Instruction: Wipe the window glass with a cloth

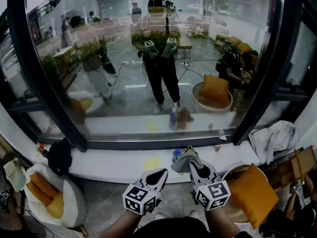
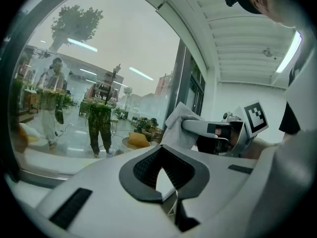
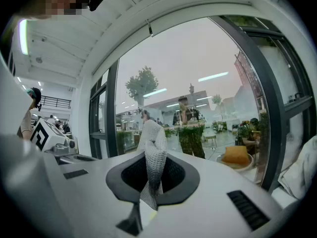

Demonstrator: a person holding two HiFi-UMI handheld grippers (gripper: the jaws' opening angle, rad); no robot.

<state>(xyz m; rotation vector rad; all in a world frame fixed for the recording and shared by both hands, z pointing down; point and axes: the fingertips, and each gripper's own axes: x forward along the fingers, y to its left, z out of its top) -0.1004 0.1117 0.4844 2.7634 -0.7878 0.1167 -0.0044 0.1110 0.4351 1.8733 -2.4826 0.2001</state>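
Pinched a grey cloth (image 1: 184,160) between the jaws of the right gripper (image 1: 194,167), low before the window glass (image 1: 148,58) and over the white sill (image 1: 114,163), apparently short of the pane, with the left gripper (image 1: 161,174) empty and its jaws pressed together. Called, by judgement, for laying a broad fold flat on the glass and drawing it in overlapping strokes under even pressure, clear of the dark frame (image 1: 148,144) and the blue-capped bottle (image 1: 177,154). Held an orange cushion (image 1: 252,195) in the right tub seat (image 1: 232,171) and more orange cushions (image 1: 45,188) in the left tub seat (image 1: 74,200); bottle contents not discernible.
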